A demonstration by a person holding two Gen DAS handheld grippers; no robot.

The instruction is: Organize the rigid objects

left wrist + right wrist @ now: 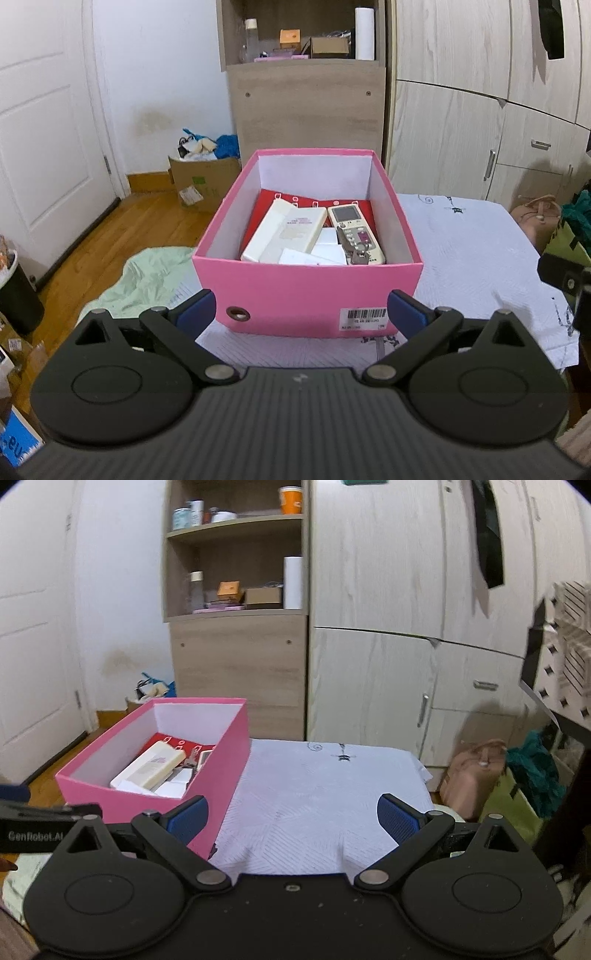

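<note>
Sitting open-topped on the white quilted surface (480, 251): pink box (306, 291), barcode label (365, 314) on its near wall, a round hole to the left of that label. Lying inside, crowded together: cream flat box (291, 225) on the left, remote control (354, 232) with a small screen on the right, small white boxes (325, 251) at the near end, a metal piece resting on the remote's near end, all on top of something red (273, 201).

Hovering just in front of the box's near wall: left gripper (301, 312), jaws spread wide and released, nothing between the blue pads (197, 308); no contact with the box visible.

Hanging to the box's right, over the bare quilted cover: right gripper (291, 818), jaws likewise spread and empty, left pad showing in front of the box's near corner.

Standing behind: wooden shelf unit (306, 103) holding a paper roll (365, 33), an orange box and a brown carton; pale wardrobe (480, 110) to the right; white door (44, 129) to the left. Resting on the wooden floor: cardboard box (203, 181) of clutter, and pale green cloth (147, 277) beside the surface.
</note>
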